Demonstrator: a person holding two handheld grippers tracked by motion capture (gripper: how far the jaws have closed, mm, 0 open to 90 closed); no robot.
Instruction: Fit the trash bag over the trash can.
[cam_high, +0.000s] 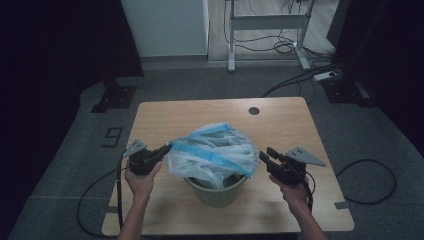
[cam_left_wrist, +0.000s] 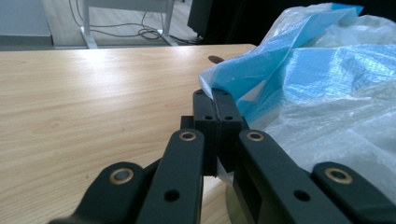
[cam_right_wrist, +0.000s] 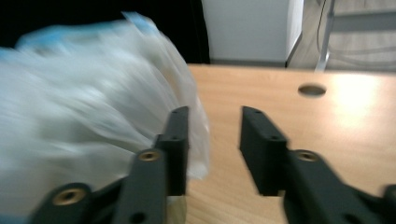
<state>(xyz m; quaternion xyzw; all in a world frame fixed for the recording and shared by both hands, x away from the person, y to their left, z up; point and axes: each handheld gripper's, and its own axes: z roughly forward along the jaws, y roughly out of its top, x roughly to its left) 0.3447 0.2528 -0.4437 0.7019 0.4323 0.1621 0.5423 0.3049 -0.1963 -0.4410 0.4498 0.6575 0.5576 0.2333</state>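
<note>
Jaws: one bag (cam_high: 212, 152), one bin (cam_high: 216, 192)

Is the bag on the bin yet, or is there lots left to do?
Partly. The bag already sits in the green bin, puffed up above its rim. In hand: the left gripper pinches the bag's blue edge, while the right gripper is open beside the bag, nothing between its jaws. Left: probably grabbing that side and pulling the edge down over the rim, which is not covered yet.
</note>
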